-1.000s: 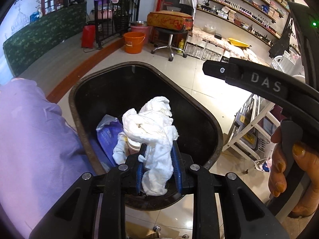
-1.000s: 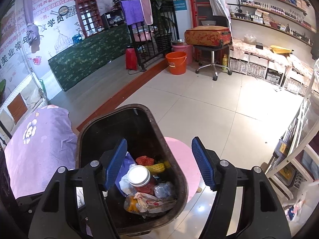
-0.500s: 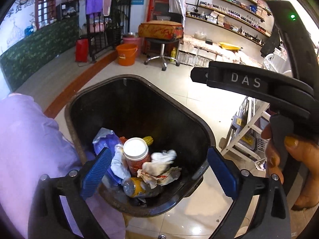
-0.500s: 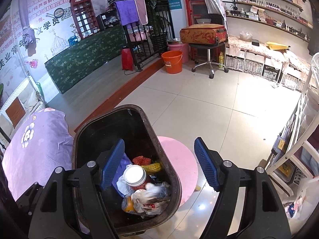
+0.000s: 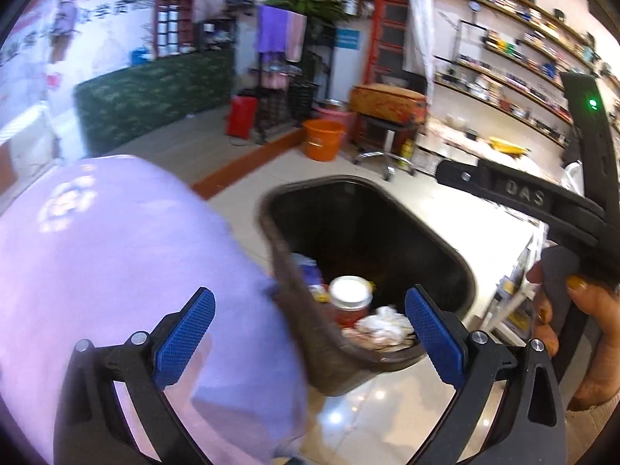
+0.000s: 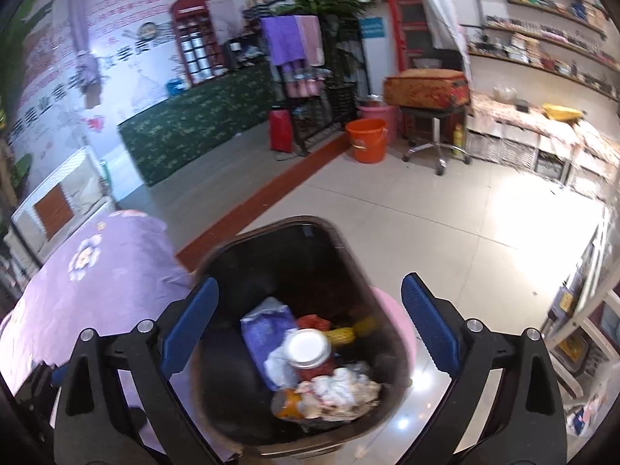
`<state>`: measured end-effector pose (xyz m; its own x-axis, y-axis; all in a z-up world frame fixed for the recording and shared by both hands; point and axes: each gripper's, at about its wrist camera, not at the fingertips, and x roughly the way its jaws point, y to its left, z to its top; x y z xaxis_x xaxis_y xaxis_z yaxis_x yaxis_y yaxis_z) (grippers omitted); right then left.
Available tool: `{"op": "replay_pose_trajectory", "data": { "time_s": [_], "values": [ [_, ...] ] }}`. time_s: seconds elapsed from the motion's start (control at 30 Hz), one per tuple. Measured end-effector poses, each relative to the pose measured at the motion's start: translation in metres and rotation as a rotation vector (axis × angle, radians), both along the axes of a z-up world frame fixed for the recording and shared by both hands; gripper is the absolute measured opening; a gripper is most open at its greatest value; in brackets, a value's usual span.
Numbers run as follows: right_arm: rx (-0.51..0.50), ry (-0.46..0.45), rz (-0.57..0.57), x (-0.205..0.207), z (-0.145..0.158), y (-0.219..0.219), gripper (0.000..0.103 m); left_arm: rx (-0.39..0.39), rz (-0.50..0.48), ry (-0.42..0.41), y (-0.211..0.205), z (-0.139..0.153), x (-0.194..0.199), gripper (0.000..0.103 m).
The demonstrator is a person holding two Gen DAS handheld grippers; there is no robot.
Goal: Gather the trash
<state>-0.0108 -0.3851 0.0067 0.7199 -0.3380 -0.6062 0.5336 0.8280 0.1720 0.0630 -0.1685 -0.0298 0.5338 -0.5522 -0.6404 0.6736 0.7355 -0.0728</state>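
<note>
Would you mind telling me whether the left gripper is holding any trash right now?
No, the left gripper is open with nothing between its blue pads, and the crumpled white tissue lies inside the black trash bin.

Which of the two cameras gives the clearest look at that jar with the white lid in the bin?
The right wrist view: it looks almost straight down on the jar, lid and red body both sharp. In the left wrist view the jar is blurrier and partly behind the bin wall.
</note>
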Motion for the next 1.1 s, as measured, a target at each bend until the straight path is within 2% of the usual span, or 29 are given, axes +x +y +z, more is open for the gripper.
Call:
{"op": "replay_pose_trajectory", "data": {
  "time_s": [0.2, 0.33, 0.47, 0.63, 0.83, 0.9, 1.0, 1.1],
  "values": [
    [-0.134, -0.056, 0.088, 0.011, 0.014, 0.065, 0.097, 0.013, 0.165, -0.072, 0.053, 0.014, -0.001, 0.097],
    [-0.118, -0.084, 0.127, 0.015, 0.017, 0.094, 0.097, 0.012, 0.297, -0.129, 0.089, 0.027, -0.008, 0.097],
    [-0.135, -0.127, 0.151, 0.008, 0.02, 0.122, 0.097, -0.009, 0.387, -0.171, 0.114, 0.038, -0.017, 0.097],
    [-0.212, -0.168, 0.212, -0.007, 0.022, 0.165, 0.097, -0.053, 0.455, -0.172, 0.138, 0.044, -0.025, 0.097],
    [-0.359, -0.239, 0.208, -0.042, 0.026, 0.203, 0.097, -0.063, 0.536, -0.259, 0.154, 0.049, -0.05, 0.097],
    [-0.395, -0.256, 0.211, -0.052, 0.026, 0.209, 0.097, -0.062, 0.547, -0.264, 0.158, 0.046, -0.056, 0.097],
    [-0.42, -0.231, 0.257, -0.06, 0.024, 0.221, 0.097, -0.073, 0.561, -0.255, 0.166, 0.042, -0.06, 0.097],
    [-0.393, -0.236, 0.263, -0.067, 0.025, 0.221, 0.097, -0.088, 0.571, -0.274, 0.174, 0.044, -0.067, 0.097]
  ]
}}
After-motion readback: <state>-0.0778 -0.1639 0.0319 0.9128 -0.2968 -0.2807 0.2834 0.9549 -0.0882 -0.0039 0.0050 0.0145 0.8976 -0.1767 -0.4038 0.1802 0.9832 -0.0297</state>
